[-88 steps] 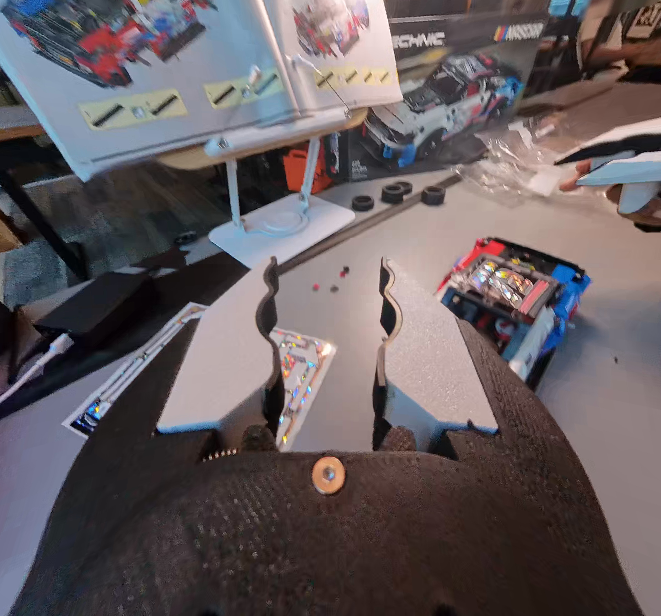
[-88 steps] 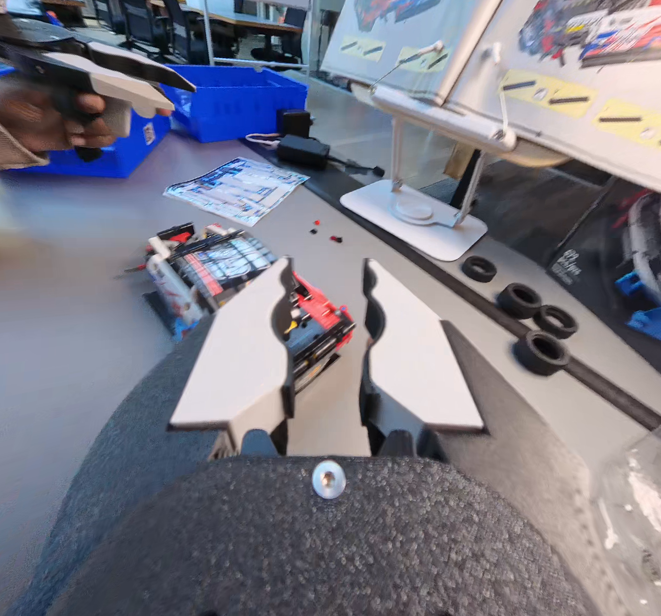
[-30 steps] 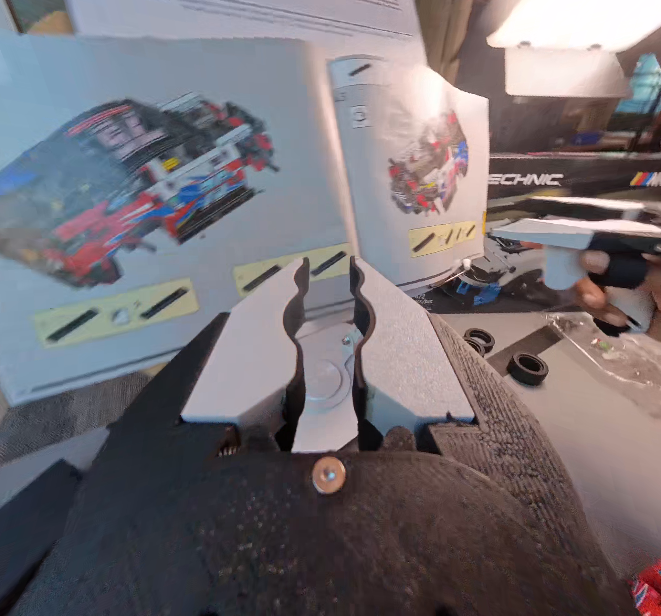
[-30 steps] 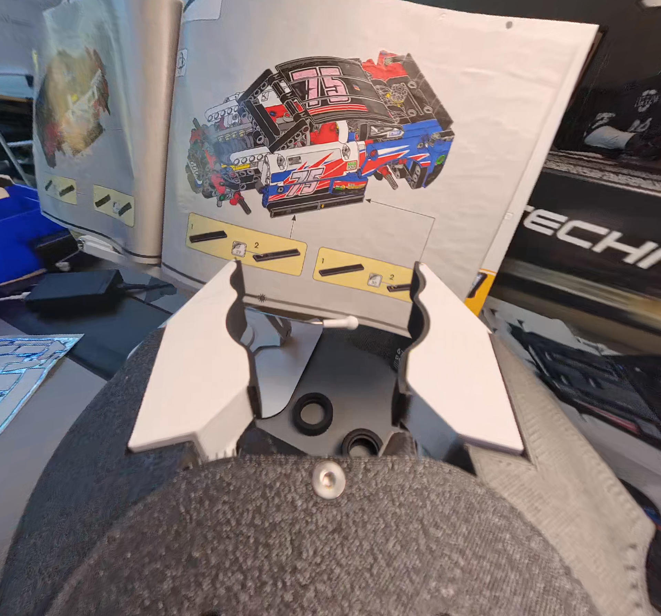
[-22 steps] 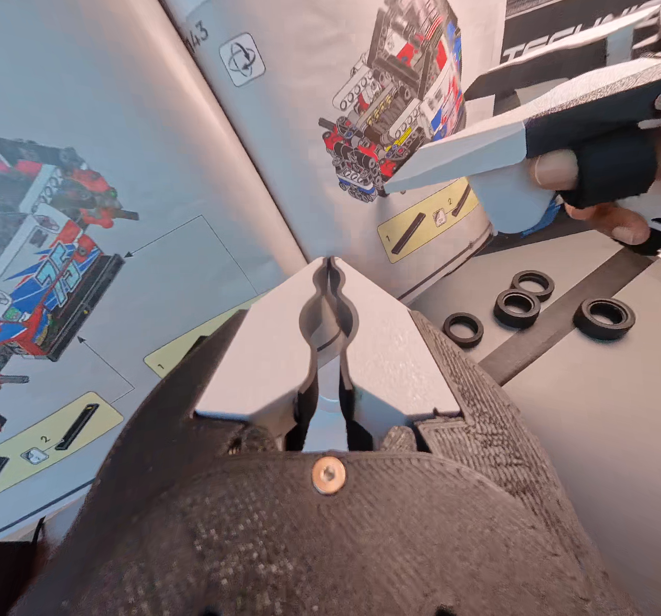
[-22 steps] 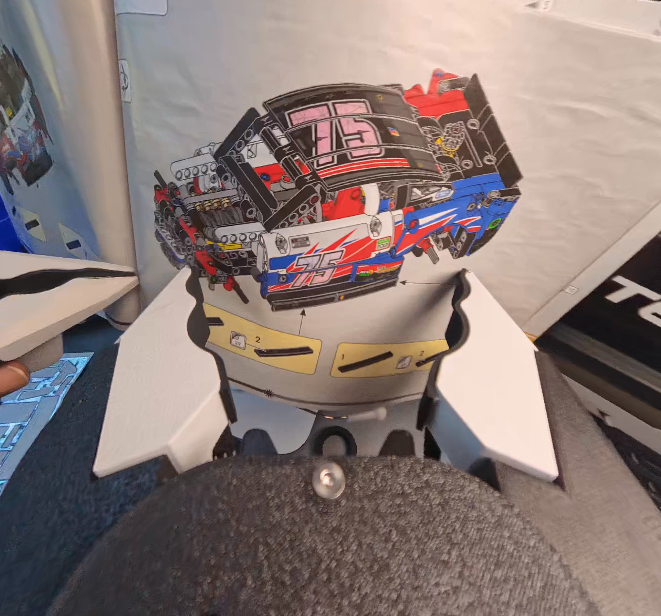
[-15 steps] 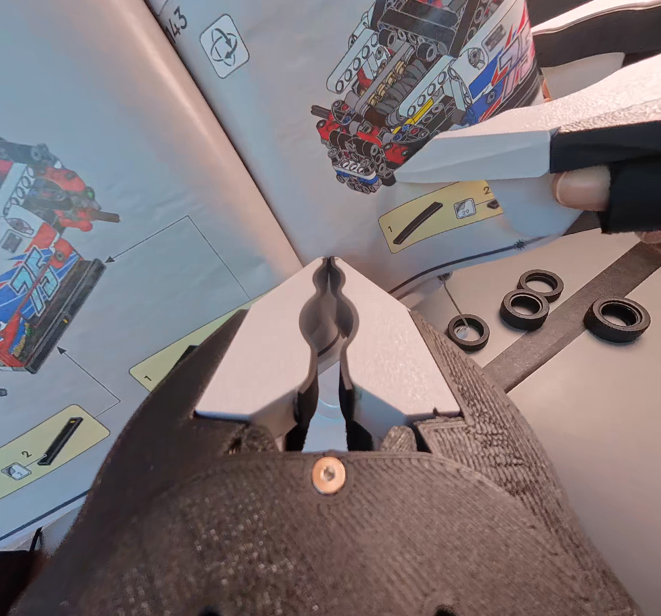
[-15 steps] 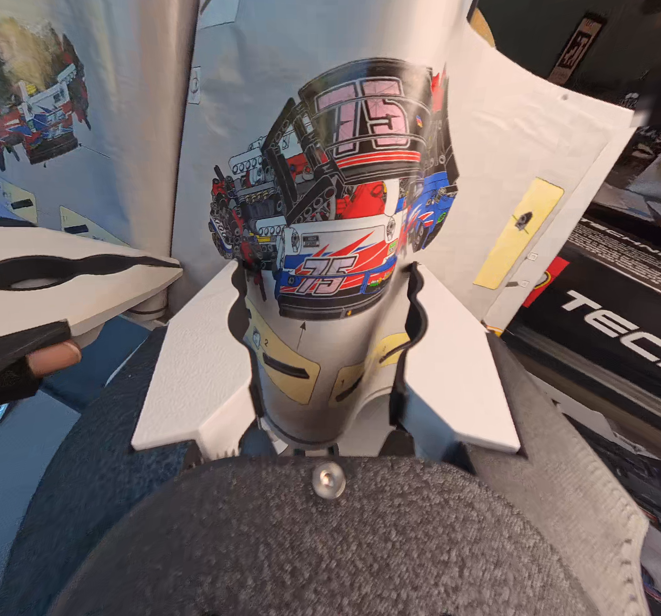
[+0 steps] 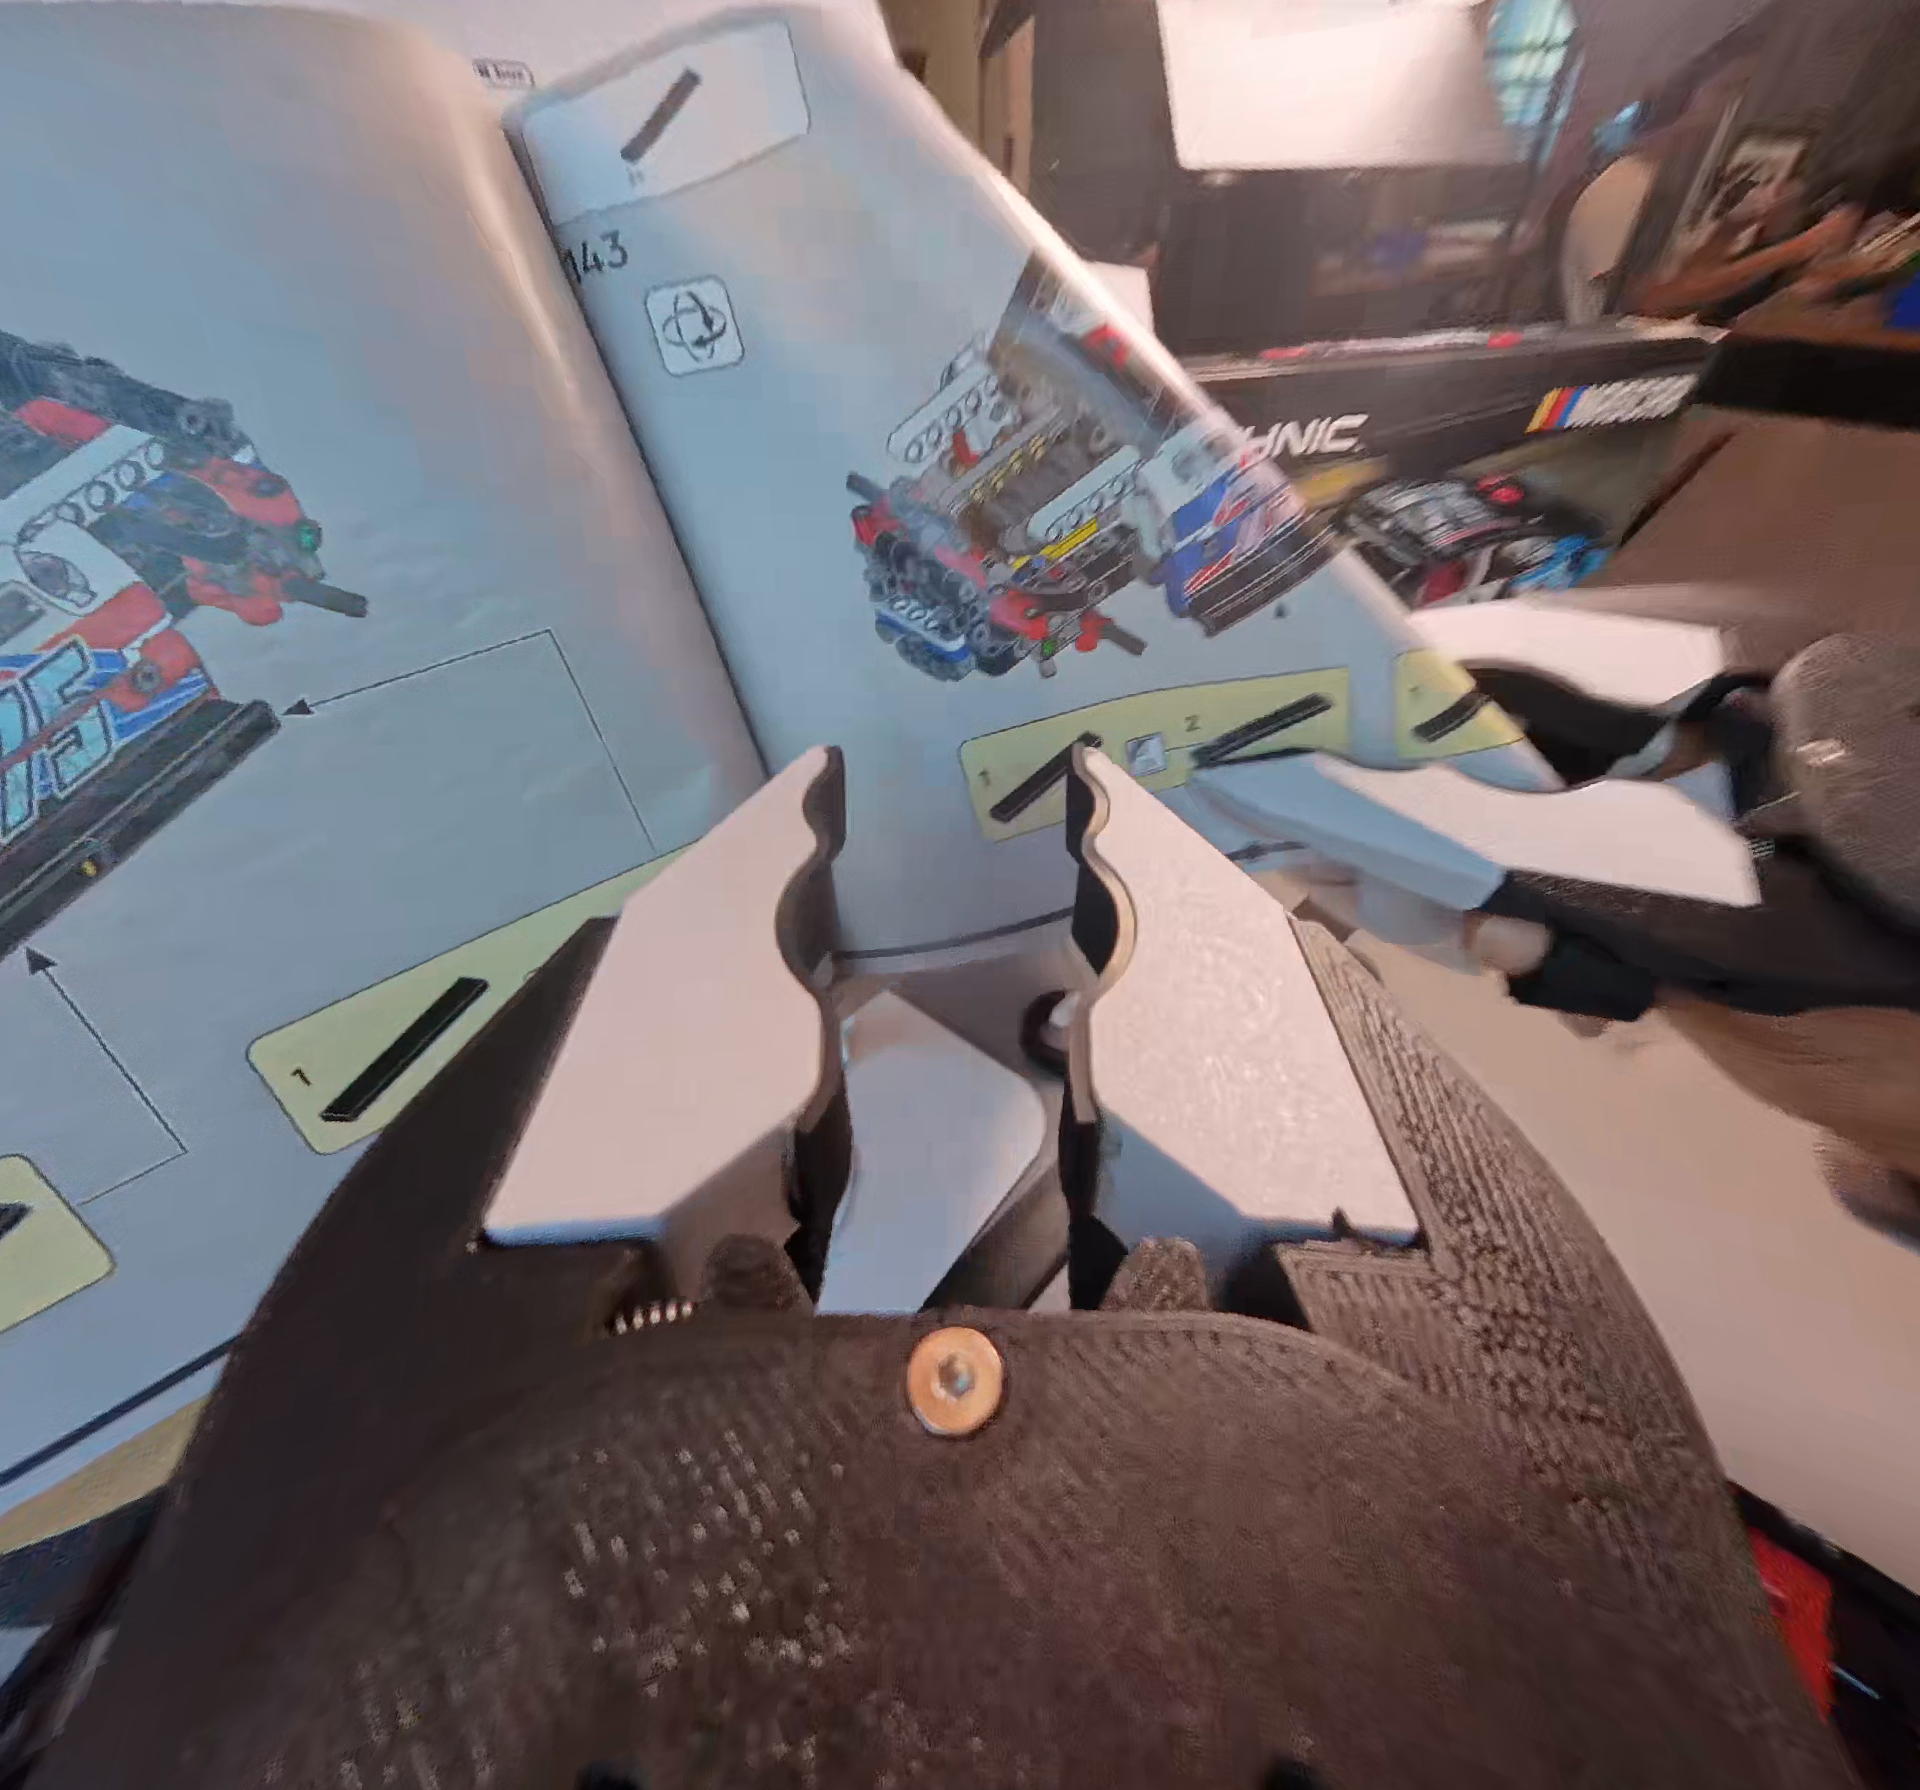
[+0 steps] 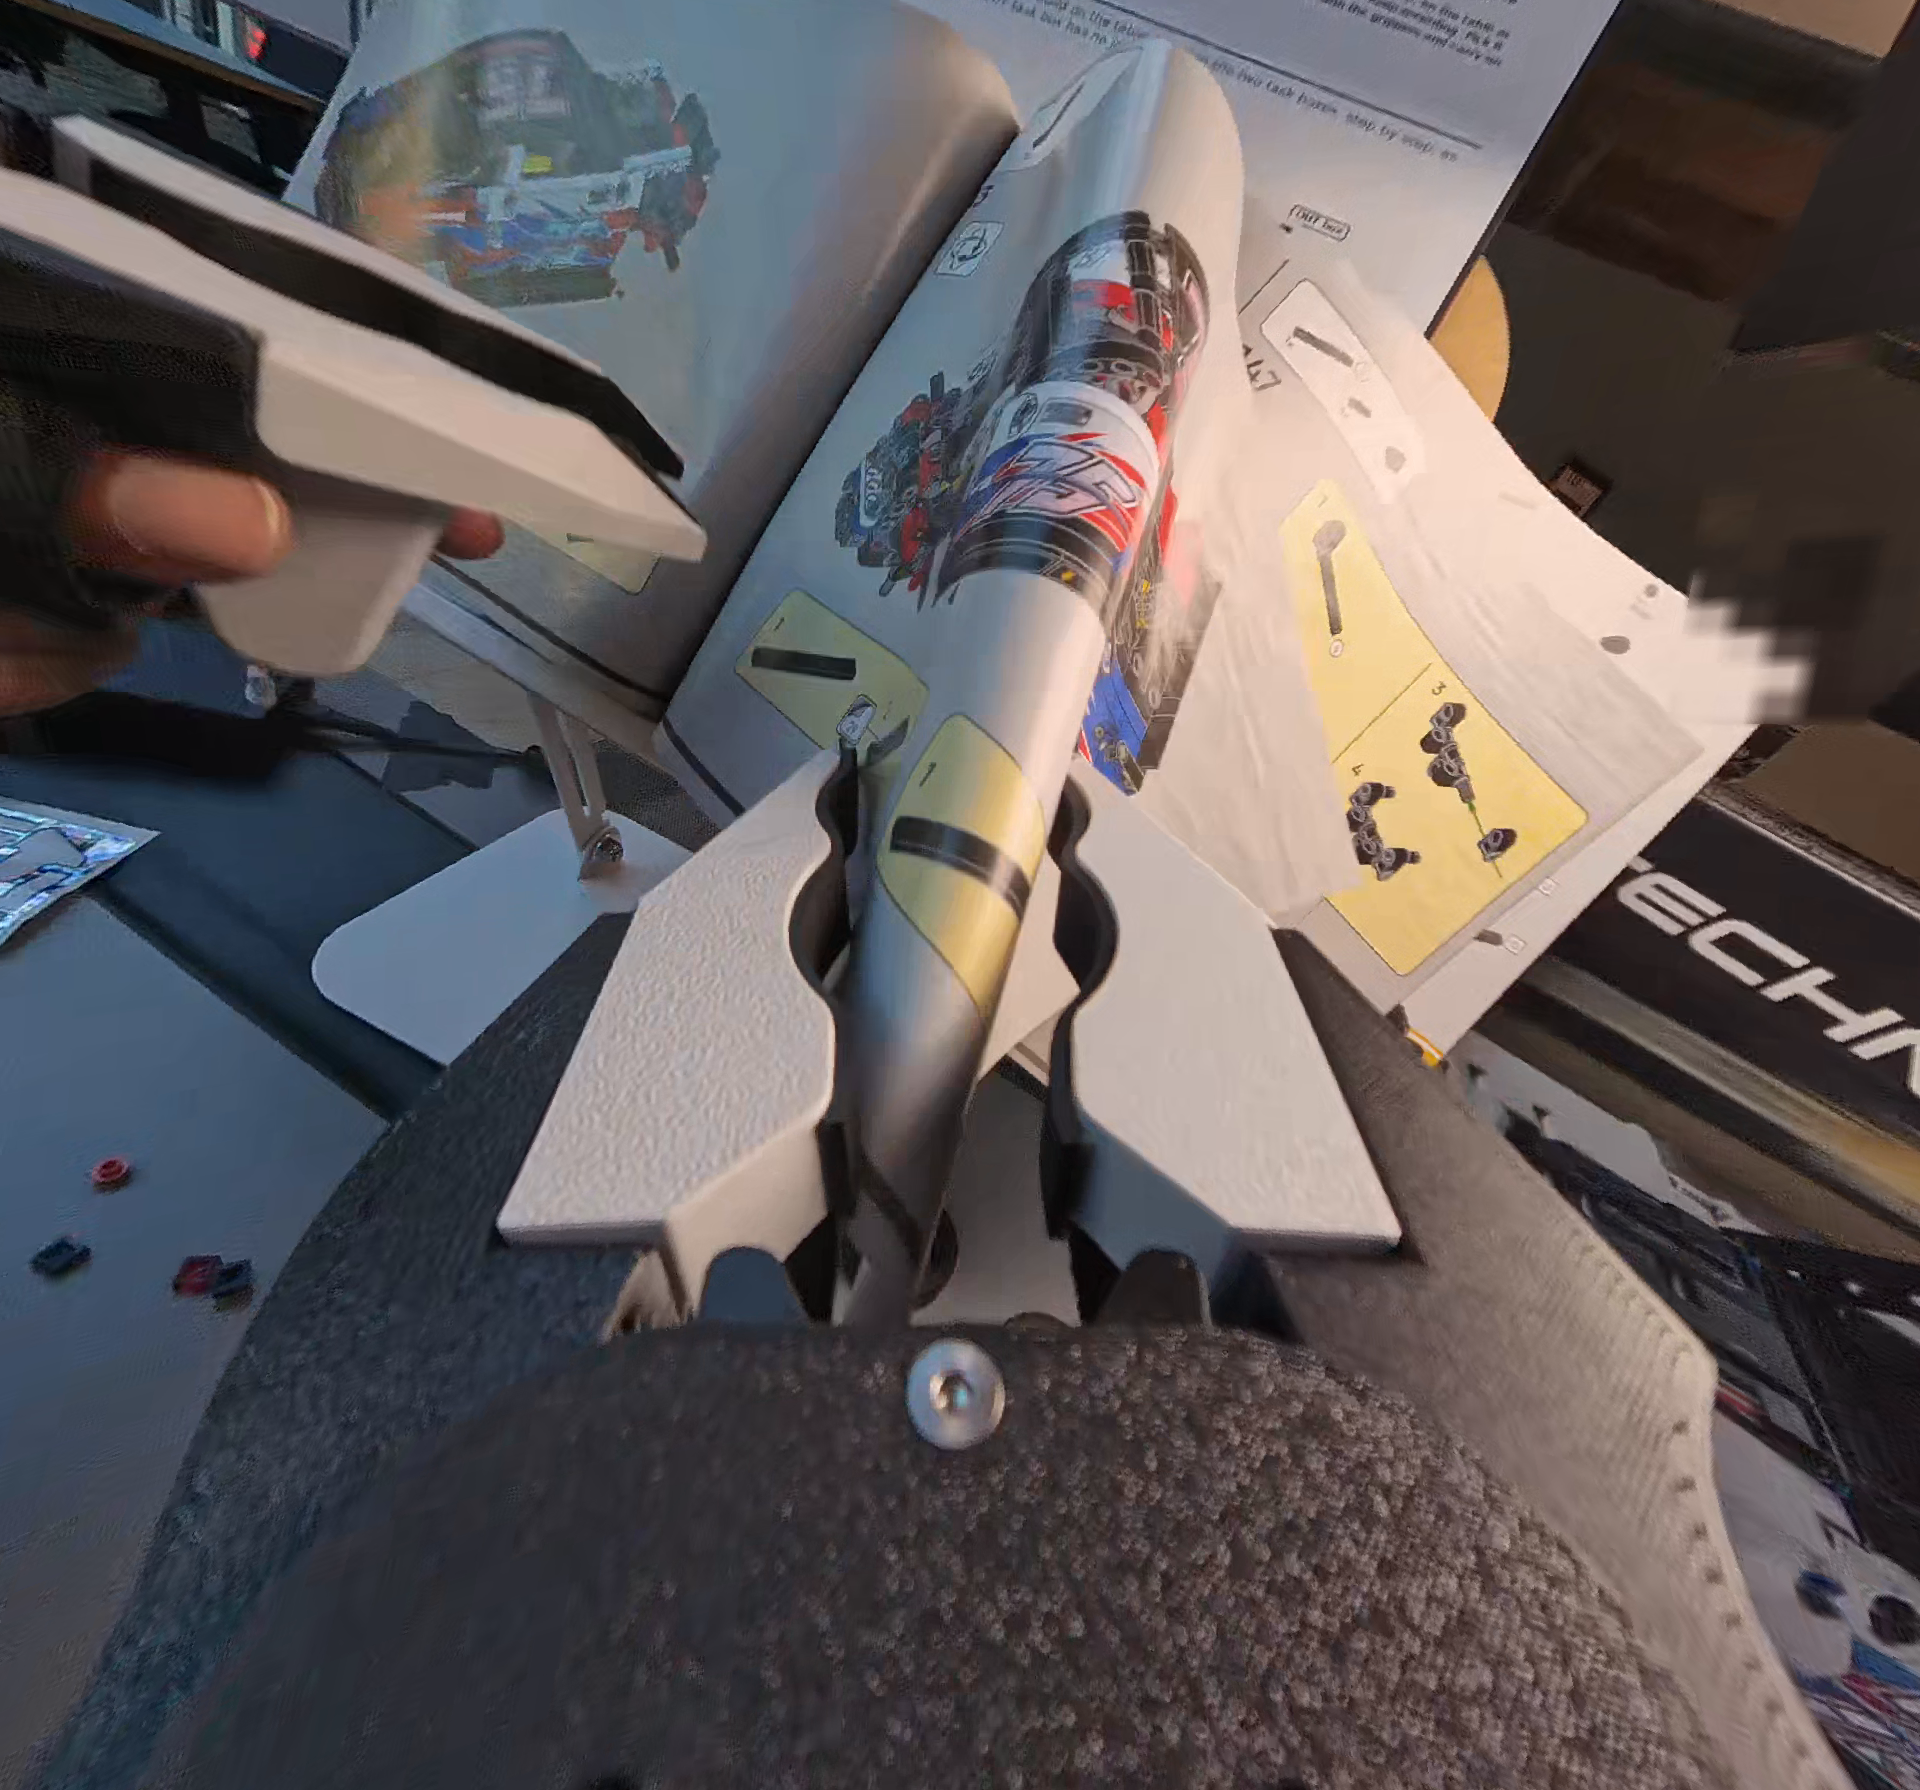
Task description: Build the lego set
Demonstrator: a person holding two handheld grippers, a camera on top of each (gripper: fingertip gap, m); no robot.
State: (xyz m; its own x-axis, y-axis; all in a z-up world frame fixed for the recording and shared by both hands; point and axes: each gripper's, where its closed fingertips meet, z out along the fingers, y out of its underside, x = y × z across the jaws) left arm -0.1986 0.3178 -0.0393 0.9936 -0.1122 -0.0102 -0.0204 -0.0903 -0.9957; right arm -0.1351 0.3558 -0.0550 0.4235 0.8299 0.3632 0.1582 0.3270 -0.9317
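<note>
The instruction booklet [image 9: 416, 390] stands open on a white stand [image 10: 468, 940]. My right gripper [image 10: 956, 784] has its jaws closed in on the lower edge of the right-hand page [image 10: 966, 857]. That page is curled up between them and lifted off the following page [image 10: 1455, 805]. In the left wrist view the right gripper [image 9: 1351, 836] holds this page [image 9: 883, 390] at its bottom edge. My left gripper [image 9: 956, 769] is open and empty, just in front of the booklet's spine. It also shows at upper left in the right wrist view [image 10: 468, 410].
The dark lego box [image 10: 1766, 992] stands behind the stand and also shows in the left wrist view [image 9: 1455, 431]. Small loose red and dark pieces [image 10: 213, 1275] lie on the grey table at left. A shiny sticker sheet [image 10: 52, 857] lies at the far left.
My left gripper went from shut to open and drew back a little. My right gripper narrowed onto the right-hand page and curled it up and leftward, uncovering the page behind.
</note>
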